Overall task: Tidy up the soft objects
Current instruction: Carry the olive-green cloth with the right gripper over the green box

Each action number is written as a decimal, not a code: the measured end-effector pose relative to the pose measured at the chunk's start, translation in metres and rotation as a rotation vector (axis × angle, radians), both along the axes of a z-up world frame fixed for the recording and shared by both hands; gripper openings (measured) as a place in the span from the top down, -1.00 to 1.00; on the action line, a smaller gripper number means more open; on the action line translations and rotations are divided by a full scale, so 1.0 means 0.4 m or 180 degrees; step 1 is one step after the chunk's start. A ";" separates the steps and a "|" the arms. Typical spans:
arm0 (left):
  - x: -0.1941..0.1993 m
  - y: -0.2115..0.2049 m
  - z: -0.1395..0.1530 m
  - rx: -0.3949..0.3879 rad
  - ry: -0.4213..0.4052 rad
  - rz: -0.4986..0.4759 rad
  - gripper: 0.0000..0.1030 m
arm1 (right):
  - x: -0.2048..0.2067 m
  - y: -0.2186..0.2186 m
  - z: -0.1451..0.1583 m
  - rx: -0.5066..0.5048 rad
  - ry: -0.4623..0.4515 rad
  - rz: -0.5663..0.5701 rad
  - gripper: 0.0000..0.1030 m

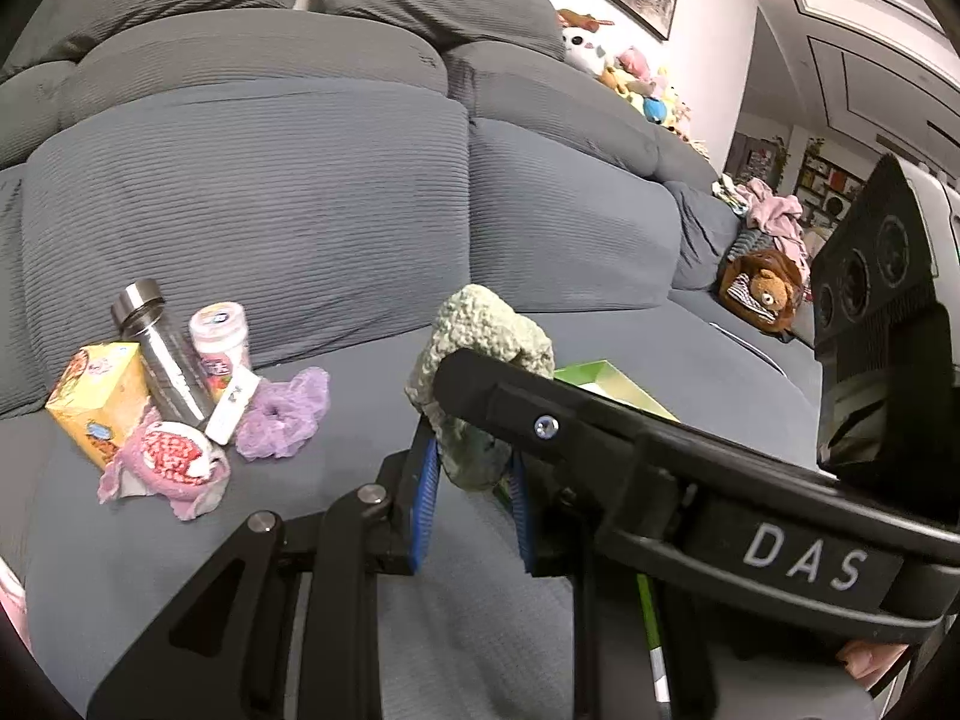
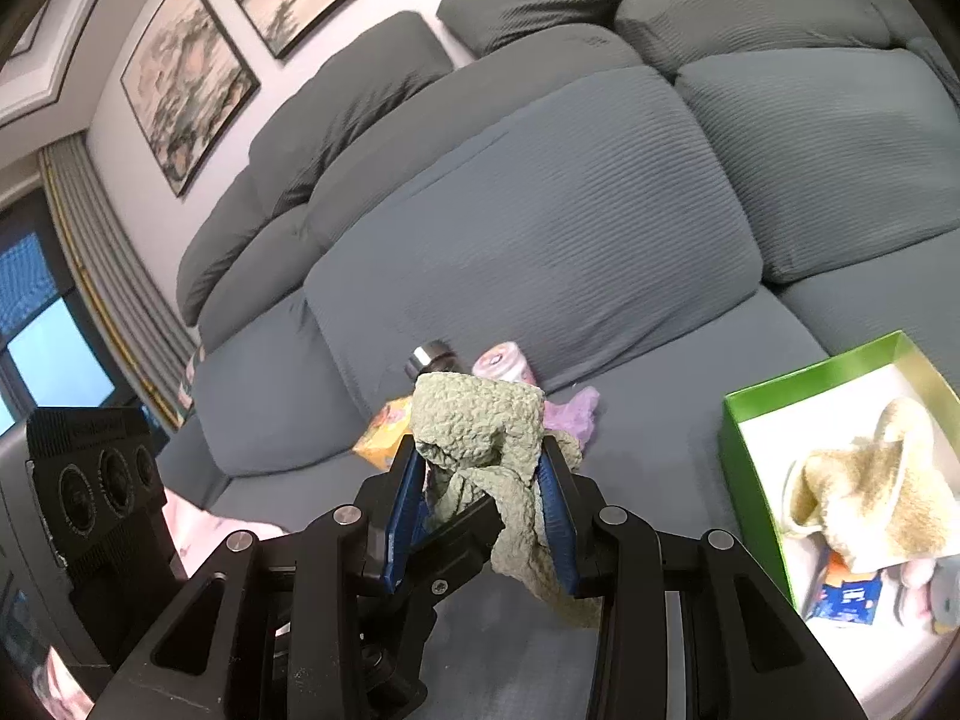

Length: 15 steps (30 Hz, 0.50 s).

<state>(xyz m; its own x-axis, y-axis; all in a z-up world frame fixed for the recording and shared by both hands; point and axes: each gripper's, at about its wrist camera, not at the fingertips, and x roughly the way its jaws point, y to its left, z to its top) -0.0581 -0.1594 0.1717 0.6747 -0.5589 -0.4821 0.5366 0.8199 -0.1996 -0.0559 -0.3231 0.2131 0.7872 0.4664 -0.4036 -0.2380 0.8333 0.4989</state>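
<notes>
Right wrist: green box point(image 2: 741, 456) holds cream cloth point(image 2: 870, 492); both claws grip green cloth point(image 2: 480, 420).

Only clear text: "DAS", white caps on a dark label plate point(image 1: 804, 552) set in the black gripper bar point(image 1: 600, 420) that crosses the left wrist view, lower right of the green cloth point(image 1: 480, 348).

Other printed stuff, none legible:
- yellow carton point(image 1: 96, 402), well left of the cloth: colour pics, lettering too small.
- pink-lidded tub point(image 1: 219, 342), left of the cloth, behind the steel bottle point(image 1: 159, 354): printed label, blurred.
- white tag point(image 1: 231, 405) by the bottle's base: small dark marks, can't read.
- blue-orange pack point(image 2: 846, 597) in the green box point(image 2: 756, 468), right of the cloth in the right wrist view: print blurred.
</notes>
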 end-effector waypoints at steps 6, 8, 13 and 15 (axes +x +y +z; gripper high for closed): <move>-0.006 -0.059 0.004 0.0027 -0.0011 -0.0160 0.65 | -0.020 -0.066 -0.001 0.0063 -0.0017 -0.0191 0.21; -0.008 -0.076 0.001 0.0006 0.0000 -0.0225 0.65 | -0.026 -0.081 -0.001 0.0038 -0.0025 -0.0234 0.21; -0.008 -0.131 0.004 0.0046 0.0026 -0.0359 0.65 | -0.039 -0.132 -0.005 0.0136 -0.0041 -0.0388 0.21; -0.009 -0.154 0.002 0.0070 0.0026 -0.0413 0.65 | -0.044 -0.154 -0.010 0.0174 -0.0032 -0.0439 0.21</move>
<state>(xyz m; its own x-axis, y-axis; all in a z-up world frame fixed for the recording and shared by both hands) -0.0616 -0.2209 0.1726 0.5933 -0.6306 -0.5004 0.6369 0.7478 -0.1873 -0.0734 -0.3846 0.2089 0.8491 0.3746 -0.3725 -0.1282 0.8302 0.5426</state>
